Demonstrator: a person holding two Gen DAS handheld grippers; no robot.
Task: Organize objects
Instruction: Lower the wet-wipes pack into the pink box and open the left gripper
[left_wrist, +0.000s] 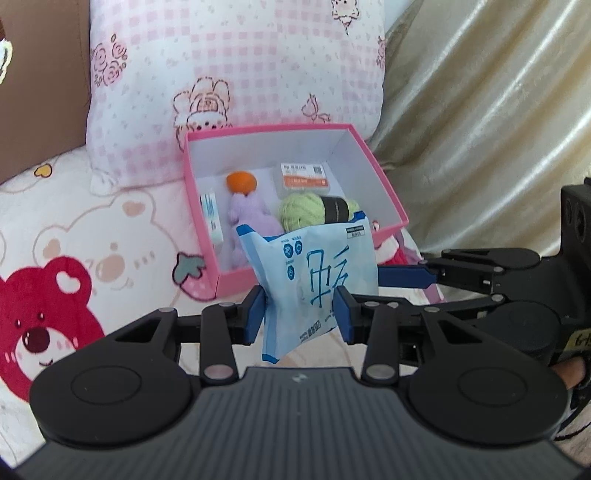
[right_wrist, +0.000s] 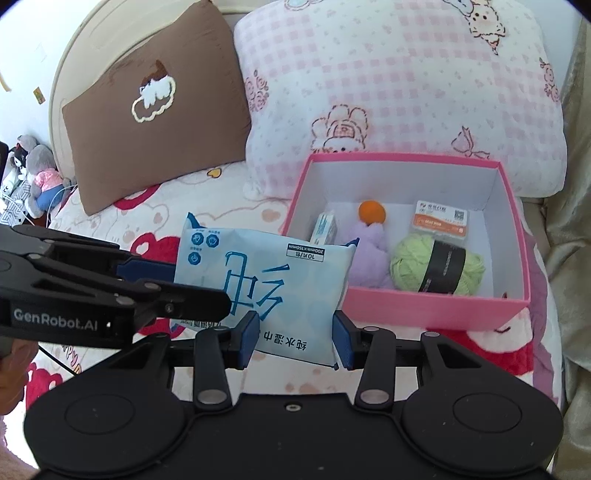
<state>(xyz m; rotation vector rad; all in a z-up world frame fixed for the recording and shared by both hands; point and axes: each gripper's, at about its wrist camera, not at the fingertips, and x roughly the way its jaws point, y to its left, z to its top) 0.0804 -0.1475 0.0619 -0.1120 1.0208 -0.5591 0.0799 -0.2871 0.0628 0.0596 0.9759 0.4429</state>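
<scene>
A light blue wet-wipes pack (left_wrist: 314, 277) hangs in the air just in front of the pink box (left_wrist: 384, 192), between both grippers. My left gripper (left_wrist: 300, 314) has its blue pads against the pack's sides. The pack also shows in the right wrist view (right_wrist: 266, 284), where my right gripper (right_wrist: 293, 339) also has its pads on both sides of the pack's lower edge. The left gripper (right_wrist: 173, 280) reaches in from the left there. The pink box (right_wrist: 436, 310) holds an orange ball (right_wrist: 372, 211), a purple plush (right_wrist: 367, 254), green yarn (right_wrist: 436, 266), a small carton (right_wrist: 325, 229) and a labelled case (right_wrist: 441, 219).
The box sits on a bear-print bedspread (left_wrist: 74, 258) against a pink checked pillow (right_wrist: 388, 81). A brown pillow (right_wrist: 155, 107) lies to its left. A beige curtain (left_wrist: 480, 110) hangs on the right. Plush toys (right_wrist: 33, 173) sit at the far left.
</scene>
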